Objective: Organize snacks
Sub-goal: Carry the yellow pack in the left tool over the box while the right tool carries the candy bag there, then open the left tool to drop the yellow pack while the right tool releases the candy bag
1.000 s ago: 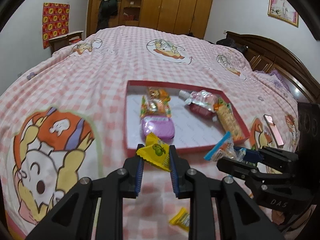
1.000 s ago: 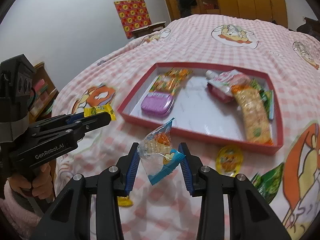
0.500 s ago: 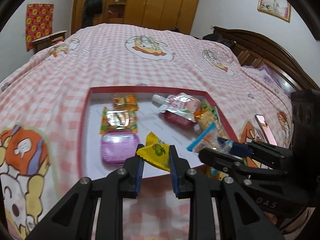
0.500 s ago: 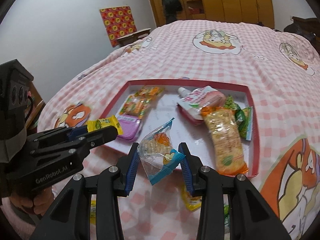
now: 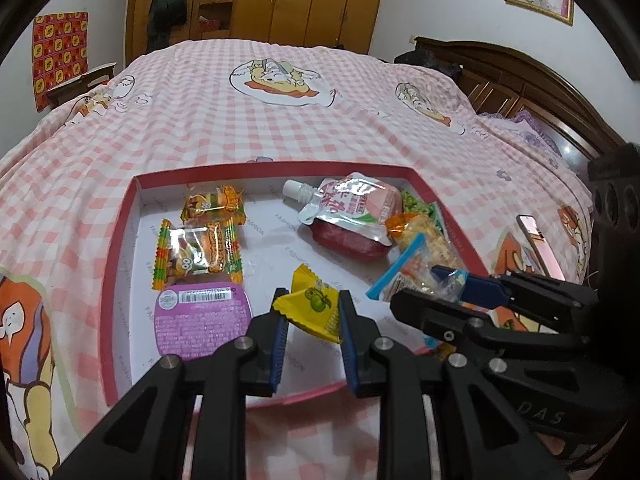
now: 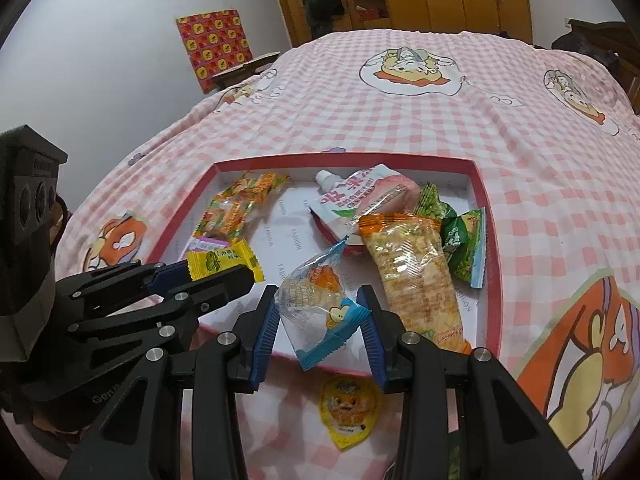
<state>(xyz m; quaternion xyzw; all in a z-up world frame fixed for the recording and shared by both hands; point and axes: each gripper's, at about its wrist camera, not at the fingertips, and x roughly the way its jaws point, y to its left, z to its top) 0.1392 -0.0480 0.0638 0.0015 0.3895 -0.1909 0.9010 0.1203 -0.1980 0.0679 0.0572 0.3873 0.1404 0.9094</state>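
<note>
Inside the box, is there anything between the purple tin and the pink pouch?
No: in the left wrist view, only bare box floor separates the purple tin from the pink pouch.

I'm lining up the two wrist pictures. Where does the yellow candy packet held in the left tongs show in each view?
Left wrist view: yellow candy packet sits low centre, clamped in the left tongs, over the red tray's near half.
Right wrist view: the same packet appears at left, at the tips of the tongs.
Shared landmark: the pink drink pouch lying in the tray.
</note>
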